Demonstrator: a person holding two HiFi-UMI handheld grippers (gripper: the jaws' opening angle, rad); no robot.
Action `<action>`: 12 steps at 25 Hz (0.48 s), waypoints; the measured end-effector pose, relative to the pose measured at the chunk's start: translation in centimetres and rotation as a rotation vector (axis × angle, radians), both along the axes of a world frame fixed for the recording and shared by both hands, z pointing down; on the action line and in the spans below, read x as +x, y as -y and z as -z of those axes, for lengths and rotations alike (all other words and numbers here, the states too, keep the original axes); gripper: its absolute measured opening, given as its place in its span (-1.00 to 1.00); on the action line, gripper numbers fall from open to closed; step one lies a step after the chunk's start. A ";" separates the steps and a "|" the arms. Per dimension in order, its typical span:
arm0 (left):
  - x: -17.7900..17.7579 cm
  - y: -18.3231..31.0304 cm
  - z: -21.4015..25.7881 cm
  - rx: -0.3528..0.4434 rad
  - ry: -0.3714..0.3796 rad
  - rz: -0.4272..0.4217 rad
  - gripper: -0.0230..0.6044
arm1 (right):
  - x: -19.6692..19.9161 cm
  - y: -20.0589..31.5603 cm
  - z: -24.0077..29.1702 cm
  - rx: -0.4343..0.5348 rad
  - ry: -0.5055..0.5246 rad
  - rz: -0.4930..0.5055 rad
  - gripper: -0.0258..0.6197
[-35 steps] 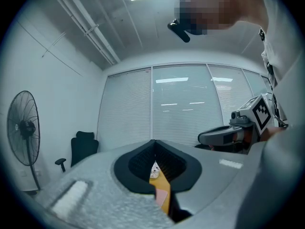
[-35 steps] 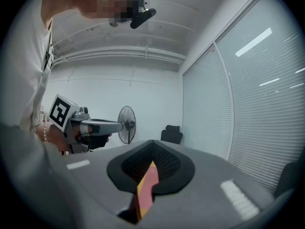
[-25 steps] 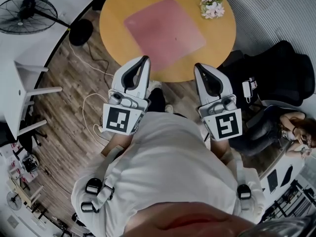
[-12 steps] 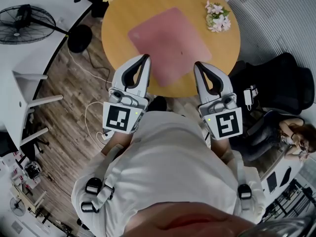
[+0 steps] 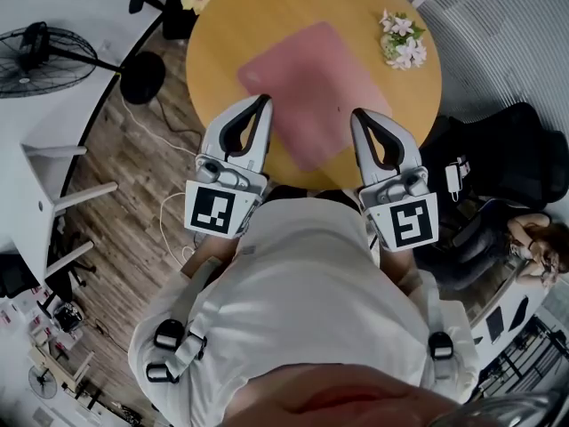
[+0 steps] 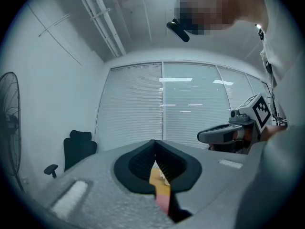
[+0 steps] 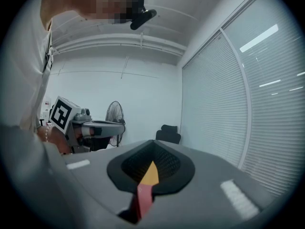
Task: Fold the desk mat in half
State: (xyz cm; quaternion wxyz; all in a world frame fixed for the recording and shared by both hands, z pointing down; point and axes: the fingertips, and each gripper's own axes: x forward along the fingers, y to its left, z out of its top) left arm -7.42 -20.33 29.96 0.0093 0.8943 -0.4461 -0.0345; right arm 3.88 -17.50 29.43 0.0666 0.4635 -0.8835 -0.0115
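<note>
A pink desk mat point(image 5: 311, 87) lies flat and turned cornerwise on the round wooden table point(image 5: 222, 43). My left gripper point(image 5: 262, 103) is shut and empty, its tip showing over the mat's near left edge. My right gripper point(image 5: 358, 116) is also shut and empty, over the mat's near right edge. Both point level across the table. In the left gripper view the closed jaws point(image 6: 155, 141) frame a sliver of table point(image 6: 159, 178) and mat point(image 6: 163, 202). The right gripper view shows the same through its own jaws point(image 7: 153, 142): table point(image 7: 149, 174), then mat point(image 7: 143, 197).
A bunch of flowers point(image 5: 402, 43) lies on the table's far right. A standing fan point(image 5: 44, 38) and a white stool point(image 5: 40, 194) are on the left. A black office chair point(image 5: 516, 140) and a seated person point(image 5: 533, 243) are on the right. Cables point(image 5: 169, 221) trail on the floor.
The table and mat have drawn nearer in the head view. Both grippers, earlier short of the table's edge, now reach over it to the mat's near edges. Jaws stay shut.
</note>
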 end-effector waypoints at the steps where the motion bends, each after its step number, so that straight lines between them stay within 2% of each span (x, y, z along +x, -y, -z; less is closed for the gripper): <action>1: -0.1 0.3 -0.2 -0.003 0.000 -0.003 -0.91 | -0.1 0.3 -0.2 0.003 -0.006 0.001 -0.91; 12: -1.2 3.7 -3.2 -0.031 0.028 -0.015 -0.91 | -0.7 2.7 -1.1 0.000 -0.031 -0.016 -0.91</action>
